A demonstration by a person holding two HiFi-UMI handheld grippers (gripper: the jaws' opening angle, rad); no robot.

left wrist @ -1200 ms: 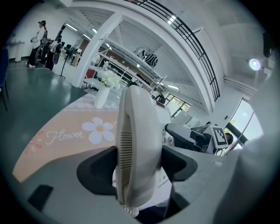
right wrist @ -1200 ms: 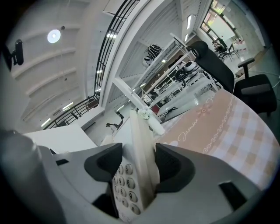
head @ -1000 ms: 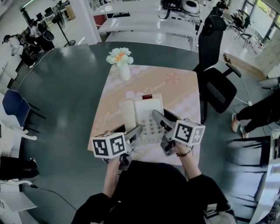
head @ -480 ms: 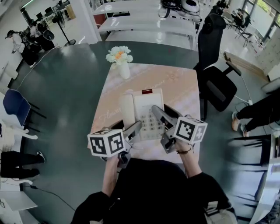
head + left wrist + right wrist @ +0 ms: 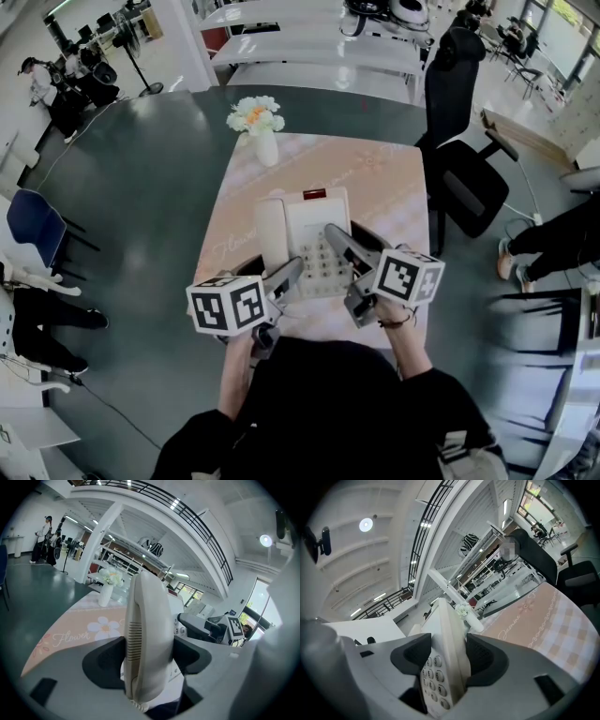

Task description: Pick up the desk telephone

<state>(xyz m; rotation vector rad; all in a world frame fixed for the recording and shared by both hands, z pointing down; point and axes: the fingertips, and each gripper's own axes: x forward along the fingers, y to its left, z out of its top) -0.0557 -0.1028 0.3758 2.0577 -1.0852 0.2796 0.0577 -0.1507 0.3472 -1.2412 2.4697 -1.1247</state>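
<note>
the telephone (image 5: 314,234) is held between both grippers over the near half of the table (image 5: 394,187). it looks lifted off the pink cloth (image 5: 375,169), though the underside is hidden. the left gripper (image 5: 292,270) has its 2 fingers clamped across the handset (image 5: 146,634), which lies in its cradle on the phone's left side. the right gripper (image 5: 342,236) is clamped on the base's right edge, beside the keypad (image 5: 433,670).

to lift well, raise both hands at the same rate and hold the base level. the handset probably only rests in its cradle, so a tilt or uneven pull could part the 2 pieces. a firm squeeze matters, since the casing looks like smooth, hard, cream plastic. the handset is rounded, with a slotted grille, and the keys are small oval buttons. a coiled cord (image 5: 136,706) shows at the handset's near end. the cloth has a flower print.
</note>
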